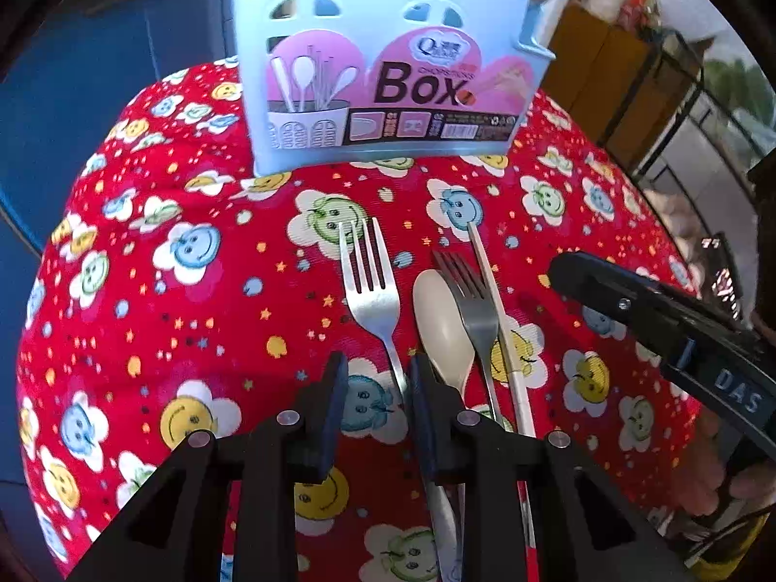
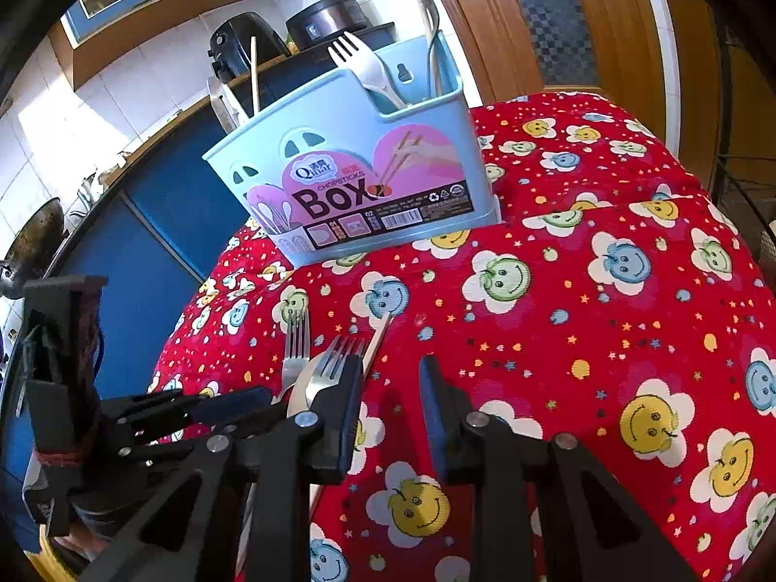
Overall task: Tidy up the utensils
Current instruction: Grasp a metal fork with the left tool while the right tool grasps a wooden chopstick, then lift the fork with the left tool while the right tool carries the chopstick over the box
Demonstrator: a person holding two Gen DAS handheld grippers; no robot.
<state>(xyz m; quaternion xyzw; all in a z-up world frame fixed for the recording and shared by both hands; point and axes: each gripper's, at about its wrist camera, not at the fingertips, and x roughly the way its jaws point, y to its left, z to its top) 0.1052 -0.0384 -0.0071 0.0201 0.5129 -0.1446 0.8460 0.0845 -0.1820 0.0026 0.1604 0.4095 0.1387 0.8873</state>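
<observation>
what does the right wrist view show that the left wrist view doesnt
Only the right wrist view shows into the top of the blue box: a white plastic fork, a dark metal utensil and a chopstick stand in it, with kitchen appliances behind.

Only the left wrist view shows the cream spoon bowl in full, and the silver fork's handle running between the open left claw fingers.

Both show the box, the red smiley cloth, two forks and a loose chopstick. The right claw is open over bare cloth.
</observation>
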